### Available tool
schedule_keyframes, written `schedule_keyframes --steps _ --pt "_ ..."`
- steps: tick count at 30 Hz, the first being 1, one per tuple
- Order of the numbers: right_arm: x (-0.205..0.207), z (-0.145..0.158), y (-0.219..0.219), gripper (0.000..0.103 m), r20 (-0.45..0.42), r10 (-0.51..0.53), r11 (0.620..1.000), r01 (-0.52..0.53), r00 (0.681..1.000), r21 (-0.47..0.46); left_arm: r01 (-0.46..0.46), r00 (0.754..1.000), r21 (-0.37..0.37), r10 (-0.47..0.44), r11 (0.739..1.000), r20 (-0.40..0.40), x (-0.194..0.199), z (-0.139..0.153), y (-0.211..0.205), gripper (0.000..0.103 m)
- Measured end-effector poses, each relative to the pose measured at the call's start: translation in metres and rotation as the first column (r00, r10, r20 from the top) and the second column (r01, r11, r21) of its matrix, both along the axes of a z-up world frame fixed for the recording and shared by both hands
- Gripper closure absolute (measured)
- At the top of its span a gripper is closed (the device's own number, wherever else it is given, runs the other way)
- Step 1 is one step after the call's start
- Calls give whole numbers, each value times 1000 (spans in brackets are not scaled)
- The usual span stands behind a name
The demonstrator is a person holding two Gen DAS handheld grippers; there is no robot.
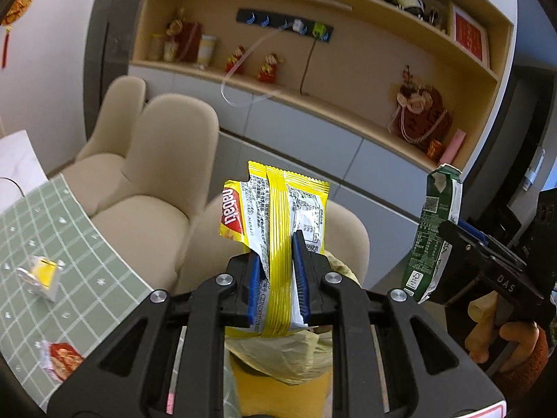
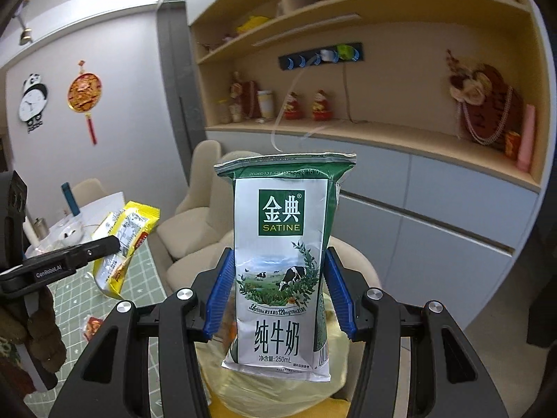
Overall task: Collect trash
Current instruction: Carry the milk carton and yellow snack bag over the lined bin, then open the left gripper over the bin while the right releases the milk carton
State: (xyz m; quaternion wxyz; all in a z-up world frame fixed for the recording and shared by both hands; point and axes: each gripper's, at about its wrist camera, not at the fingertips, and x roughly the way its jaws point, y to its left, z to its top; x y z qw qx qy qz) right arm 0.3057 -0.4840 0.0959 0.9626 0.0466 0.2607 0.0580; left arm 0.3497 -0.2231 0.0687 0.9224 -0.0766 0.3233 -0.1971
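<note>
The left hand-held gripper [image 1: 276,275] is clenching a yellow wrapper [image 1: 275,209]; to its right, the right hand-held gripper [image 2: 278,289] is grasping a milk carton [image 2: 282,261].

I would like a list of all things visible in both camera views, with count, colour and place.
snack wrapper: 1, yellow and white, held in the left gripper
milk carton: 1, green and white, held in the right gripper
small wrappers: 2, one yellow and silver, one red and white, on the table
table: 1, green grid cover, at left
chairs: at least 3, beige, beside the table
bag: 1, pale yellow, below both grippers
shelf unit: 1, wood with grey doors, ornaments on it, behind
panda clock: 1, black and white, on the wall
left gripper: 1, black with blue fingers
right gripper: 1, black with blue fingers
hand: 1, on the right gripper's handle
</note>
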Motion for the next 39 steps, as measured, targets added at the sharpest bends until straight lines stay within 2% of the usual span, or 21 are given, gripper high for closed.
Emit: schedule_keyframes --steps 5,10,15,19,21,22,25,28,34,36,39 --pt "6 -11 -17 54 -25 -40 999 40 999 21 76 993 -22 -77 997 -86 25 -31 -23 87" --pt "16 -24 -28 54 -48 -67 997 69 997 28 161 965 -26 -163 987 -208 54 -83 -53 87" --pt "28 -33 -31 54 -73 -77 996 80 994 30 186 945 -3 -180 983 -274 79 -119 -76 87" --pt "39 -40 -33 54 -94 -82 996 85 992 23 213 934 1 -204 977 -292 95 -136 -90 86" --pt "43 -44 -33 54 -103 -84 996 86 991 21 229 930 -9 -221 973 -293 101 -139 -94 82" --pt "46 -44 -32 54 -106 -84 996 87 991 20 233 926 -19 -228 972 -300 104 -142 -95 75" --pt "54 -49 -30 54 -117 -79 996 83 990 28 227 915 -64 -236 972 -326 107 -145 -86 68" --pt "64 -55 -23 54 -120 -58 997 63 991 33 196 928 -71 -209 978 -308 100 -138 -67 66" --pt "87 -76 5 54 -116 15 999 -11 993 39 113 961 -29 -117 993 -249 78 -117 -22 65" --pt "98 -92 17 54 -151 41 999 -38 988 21 83 964 -30 -88 996 -250 69 -113 -4 65" --pt "116 -130 31 54 -269 81 997 -80 960 14 49 967 -28 -54 998 -251 57 -109 16 65"
